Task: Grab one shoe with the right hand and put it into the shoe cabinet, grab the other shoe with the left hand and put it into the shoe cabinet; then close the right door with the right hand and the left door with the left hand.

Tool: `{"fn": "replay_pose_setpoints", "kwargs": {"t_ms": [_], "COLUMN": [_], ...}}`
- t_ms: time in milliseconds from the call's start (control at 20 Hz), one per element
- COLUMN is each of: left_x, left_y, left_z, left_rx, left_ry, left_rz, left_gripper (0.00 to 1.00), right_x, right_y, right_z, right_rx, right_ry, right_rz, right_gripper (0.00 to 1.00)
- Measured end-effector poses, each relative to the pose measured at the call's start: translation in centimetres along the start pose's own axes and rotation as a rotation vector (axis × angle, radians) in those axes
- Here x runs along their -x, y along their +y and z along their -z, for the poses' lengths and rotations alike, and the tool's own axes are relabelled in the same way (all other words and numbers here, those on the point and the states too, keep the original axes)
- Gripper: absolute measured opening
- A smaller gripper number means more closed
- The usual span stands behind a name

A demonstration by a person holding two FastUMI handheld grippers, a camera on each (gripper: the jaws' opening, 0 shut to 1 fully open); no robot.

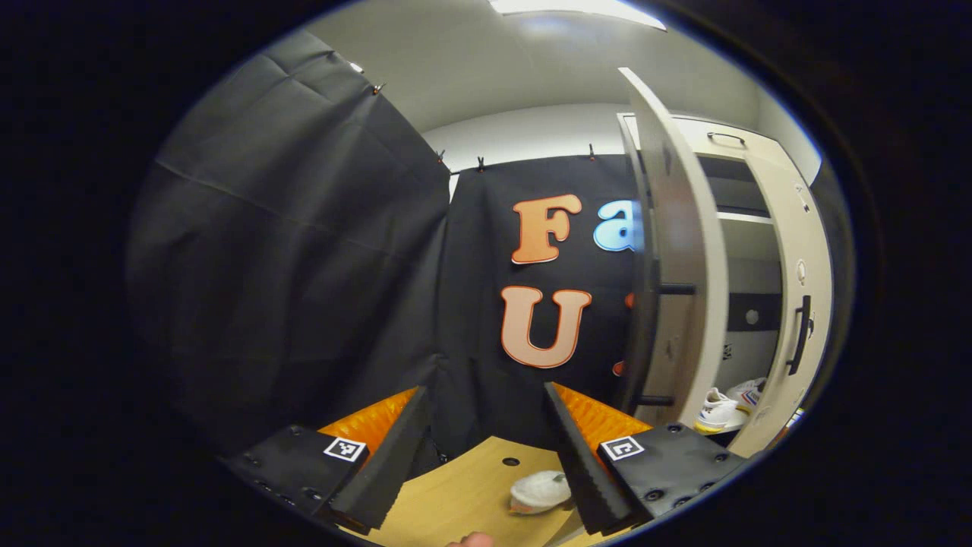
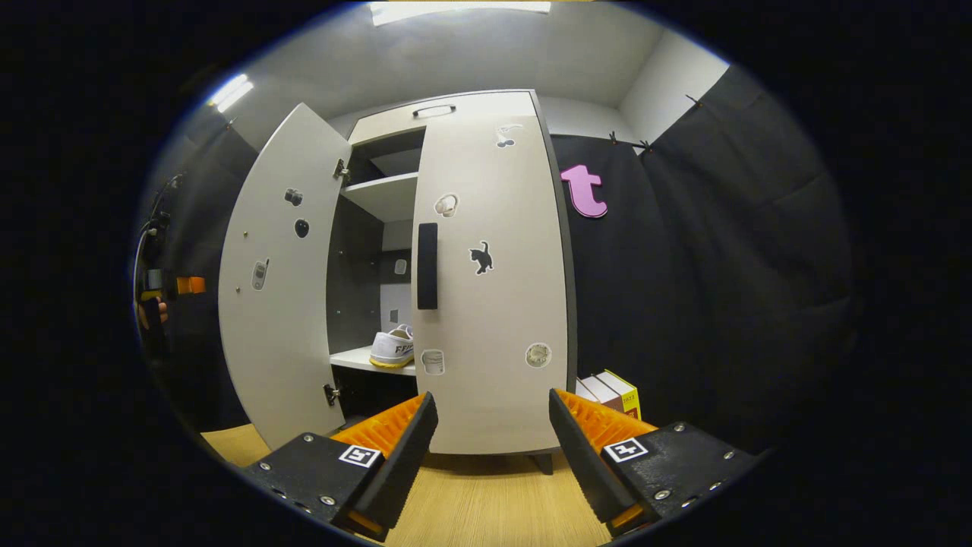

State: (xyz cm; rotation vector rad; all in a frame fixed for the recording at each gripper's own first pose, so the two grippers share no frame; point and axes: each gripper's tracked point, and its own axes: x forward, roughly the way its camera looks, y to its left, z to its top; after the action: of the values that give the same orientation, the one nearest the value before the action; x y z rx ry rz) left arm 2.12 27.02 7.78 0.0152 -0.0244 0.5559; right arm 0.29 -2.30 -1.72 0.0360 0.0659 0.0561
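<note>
Left gripper (image 1: 486, 448) spread wide, holding nothing, hanging above the light wooden floor (image 1: 471, 494); small white shoe (image 1: 539, 490) lying on that floor just beside the right finger, near the bottom of the left gripper view; tall pale grey shoe cabinet (image 1: 748, 228) at the right, left door (image 1: 676, 251) swung open and seen almost edge-on, right door (image 1: 793, 304) with its dark bar handle (image 1: 799, 334) nearly closed; another white low-top shoe (image 1: 717, 414) with a yellowish sole resting on the lower shelf inside, a further white shape just to its right, too partly hidden to tell.

Right gripper (image 2: 492, 448) also spread wide and holding nothing, facing the cabinet front; right door sticker-covered and close to shut; left door standing open; same shoe on the white shelf (image 2: 364, 358) in the gap between the doors; stack of boxes (image 2: 611, 391) on the floor right of the cabinet.
</note>
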Motion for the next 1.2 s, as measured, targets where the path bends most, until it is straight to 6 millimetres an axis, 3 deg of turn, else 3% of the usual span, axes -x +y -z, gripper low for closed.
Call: {"fn": "replay_pose_setpoints", "kwargs": {"t_ms": [100, 250, 350, 450, 600, 750, 800, 850, 900, 950, 1100, 1150, 1200], "left_x": [-2.5, -5.3, -5.8, -6.2, -6.2, -5.9, -5.5, -5.2, -4.9, -4.6, -3.6, -3.2, -2.9], "left_y": [-0.1, -2.2, -3.6, -3.5, -4.2, -5.0, -5.3, -5.9, -6.6, -7.7, -10.4, -11.1, -11.7], "left_z": [0.2, -0.5, -0.4, -0.6, 0.0, 0.1, -0.1, -0.2, -0.4, -0.4, -0.4, -0.3, -0.2], "left_rx": [0.004, -0.006, -0.014, -0.03, 0.011, 0.036, 0.021, 0.004, -0.009, -0.016, -0.019, -0.02, -0.019], "left_ry": [0.018, -0.014, -0.017, -0.032, -0.011, -0.001, -0.01, -0.019, -0.026, -0.028, -0.036, -0.039, -0.039], "left_rz": [0.02, 0.054, 0.086, 0.083, 0.119, 0.157, 0.161, 0.17, 0.187, 0.209, 0.265, 0.277, 0.286], "left_gripper": [0.97, 0.97, 0.94, 0.99, 0.92, 0.94, 0.99, 0.99, 0.87, 0.99, 0.99, 0.87, 0.87], "right_x": [0.0, 0.4, 0.6, 0.8, 0.7, 0.6, 0.5, 0.5, 0.4, 0.5, 0.8, 1.1, 1.2], "right_y": [-0.1, -0.5, -0.9, -1.2, -1.3, -1.2, -1.0, -1.0, -0.9, -1.0, -1.1, -1.3, -1.5], "right_z": [-0.5, -0.8, -0.5, -0.2, -0.2, -0.7, -0.8, -0.9, -1.0, -1.1, -1.1, -1.1, -1.2], "right_rx": [0.0, 0.001, 0.001, 0.001, 0.003, 0.005, 0.005, 0.007, 0.009, 0.012, 0.015, 0.016, 0.019], "right_ry": [-0.011, -0.018, -0.008, 0.003, 0.01, 0.003, 0.0, -0.001, -0.002, -0.002, 0.001, 0.001, 0.001], "right_rz": [0.007, 0.028, 0.043, 0.053, 0.057, 0.052, 0.048, 0.045, 0.042, 0.041, 0.042, 0.045, 0.05], "right_gripper": [0.91, 0.91, 0.91, 0.91, 0.91, 0.91, 0.91, 0.91, 0.91, 0.91, 0.91, 0.91, 0.91]}}
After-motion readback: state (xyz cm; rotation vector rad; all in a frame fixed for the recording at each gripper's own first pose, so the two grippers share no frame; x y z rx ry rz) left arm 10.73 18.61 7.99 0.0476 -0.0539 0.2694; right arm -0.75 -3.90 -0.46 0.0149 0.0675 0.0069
